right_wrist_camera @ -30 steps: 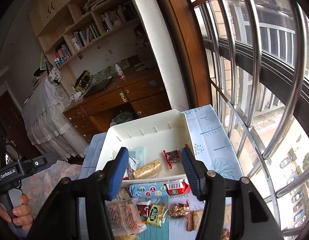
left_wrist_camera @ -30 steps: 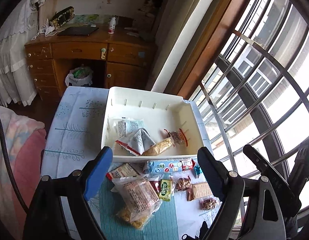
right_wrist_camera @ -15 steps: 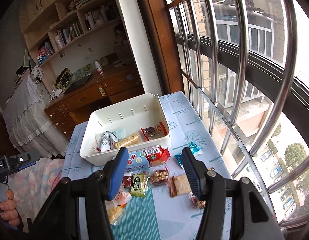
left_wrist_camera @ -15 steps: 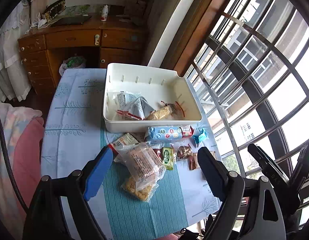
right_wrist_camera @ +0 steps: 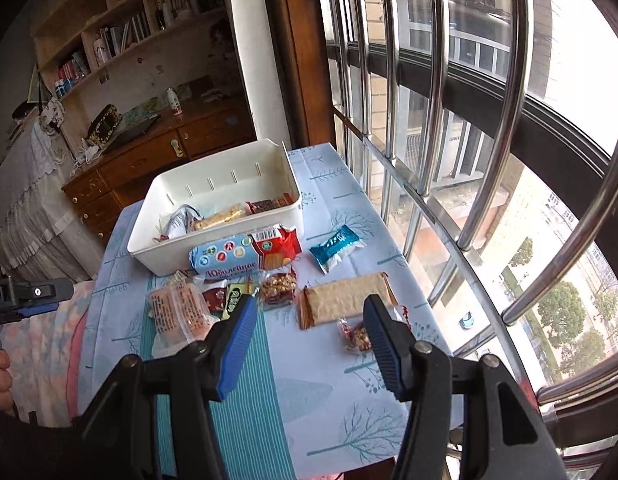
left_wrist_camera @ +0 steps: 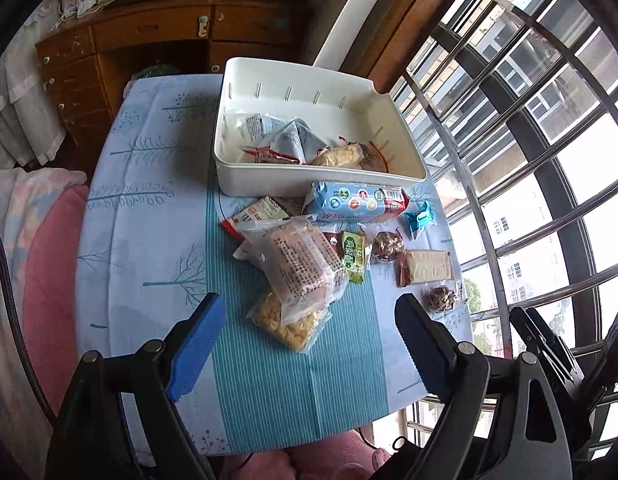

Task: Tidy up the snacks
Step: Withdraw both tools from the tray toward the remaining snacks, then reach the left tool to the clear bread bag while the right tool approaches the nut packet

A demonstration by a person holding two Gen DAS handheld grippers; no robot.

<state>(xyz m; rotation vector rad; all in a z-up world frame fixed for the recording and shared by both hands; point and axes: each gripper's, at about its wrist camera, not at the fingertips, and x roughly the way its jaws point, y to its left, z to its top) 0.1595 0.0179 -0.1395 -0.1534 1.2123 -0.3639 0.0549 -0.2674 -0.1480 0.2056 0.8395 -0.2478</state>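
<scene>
A: What's the biggest thing in front of you?

B: The tabletop [left_wrist_camera: 157,216], under a pale blue cloth printed with trees and a teal striped band down the middle. At its far end, by the barred window [right_wrist_camera: 449,128], sits the white bin [left_wrist_camera: 245,184].

A: Anything in the bin?

B: A few wrapped snacks: a crumpled silver packet [left_wrist_camera: 293,140], a yellowish bar [left_wrist_camera: 341,156] and a red-edged wrapper beside it.

A: And outside it?

B: A loose pile just in front. The blue-and-red biscuit roll [right_wrist_camera: 245,256] touches the bin's near wall. Nearer the camera lie a clear bag of pinkish biscuits [left_wrist_camera: 301,264], on top of a pack of yellow noodle-like snack [left_wrist_camera: 289,324], then a brown wafer pack [right_wrist_camera: 345,300], a teal candy wrapper [right_wrist_camera: 335,244] toward the window, a green sachet [left_wrist_camera: 353,256] and two small clear packs of nuts (contents hard to make out).

A: The claws?

B: The left claw [left_wrist_camera: 309,344] hangs above the near side of the pile, jaws spread wide, nothing between them. The right claw [right_wrist_camera: 307,344] hovers over the wafer pack's side, jaws parted more narrowly, also empty. Neither touches a snack.
</scene>
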